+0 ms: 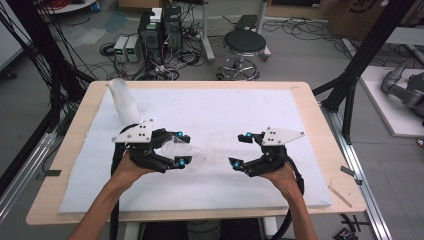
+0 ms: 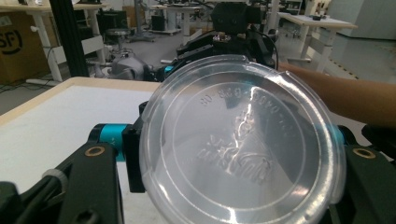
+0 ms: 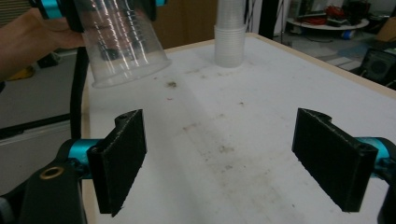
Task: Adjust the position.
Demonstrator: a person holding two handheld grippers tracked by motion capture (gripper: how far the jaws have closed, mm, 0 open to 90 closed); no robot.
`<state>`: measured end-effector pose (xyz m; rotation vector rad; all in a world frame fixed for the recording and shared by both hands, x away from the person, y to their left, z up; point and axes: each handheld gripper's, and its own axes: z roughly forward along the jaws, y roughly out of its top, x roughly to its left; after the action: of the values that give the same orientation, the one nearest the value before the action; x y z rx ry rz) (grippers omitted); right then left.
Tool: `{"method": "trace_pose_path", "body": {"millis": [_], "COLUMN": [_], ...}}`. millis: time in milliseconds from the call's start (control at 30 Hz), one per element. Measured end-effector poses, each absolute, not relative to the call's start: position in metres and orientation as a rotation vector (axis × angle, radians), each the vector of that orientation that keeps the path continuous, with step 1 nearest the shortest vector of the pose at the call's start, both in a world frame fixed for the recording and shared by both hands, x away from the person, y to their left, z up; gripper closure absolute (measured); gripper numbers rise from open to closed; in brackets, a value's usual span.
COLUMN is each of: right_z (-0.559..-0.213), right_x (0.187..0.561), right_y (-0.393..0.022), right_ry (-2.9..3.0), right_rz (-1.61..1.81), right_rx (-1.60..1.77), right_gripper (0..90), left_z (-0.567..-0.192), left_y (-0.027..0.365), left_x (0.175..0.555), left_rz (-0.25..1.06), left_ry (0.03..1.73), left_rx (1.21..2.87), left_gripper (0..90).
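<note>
Looking down, I see the white pad (image 1: 225, 115) on the table, cup stack (image 1: 124, 102) at its far-left corner. My L gripper (image 1: 183, 148) clamps a clear cup (image 1: 186, 152) mid-pad; R gripper (image 1: 241, 149) w/ jaws wide apart, nothing between.

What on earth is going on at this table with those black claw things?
A person sits at a table covered by a white foam sheet, holding a black two-jaw gripper in each hand. The left gripper grips a clear plastic cup tipped on its side, its mouth facing the right gripper, whose jaws stand wide open and empty. A stack of clear plastic cups waits at the far left corner.
</note>
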<state>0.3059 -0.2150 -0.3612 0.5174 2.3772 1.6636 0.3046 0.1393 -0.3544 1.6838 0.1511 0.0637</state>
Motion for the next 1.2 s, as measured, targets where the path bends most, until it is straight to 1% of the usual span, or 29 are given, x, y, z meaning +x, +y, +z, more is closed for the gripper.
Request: {"method": "trace_pose_path", "body": {"millis": [233,467,867,1200], "right_z": [-0.354,-0.350,-0.353,-0.355], "right_x": [0.305,0.303,0.300,0.298], "right_y": [-0.190,-0.178,-0.147,-0.133], "right_ry": [2.437,2.468,2.531,2.548], "right_rz": [1.669,1.710,1.753,1.754], "right_rx": [0.414,0.329,0.181,0.133], "right_gripper": [17.7,17.7,17.7,17.7], "left_z": [-0.355,-0.356,-0.357,-0.358], "left_y": [0.133,0.128,0.119,0.116], "left_x": [0.303,0.302,0.300,0.300], "left_rz": [0.048,0.038,0.017,0.009], "left_ry": [0.132,0.128,0.120,0.118], "left_rx": [1.687,1.680,1.669,1.659], "left_gripper": [37.9,37.9,37.9,37.8]}}
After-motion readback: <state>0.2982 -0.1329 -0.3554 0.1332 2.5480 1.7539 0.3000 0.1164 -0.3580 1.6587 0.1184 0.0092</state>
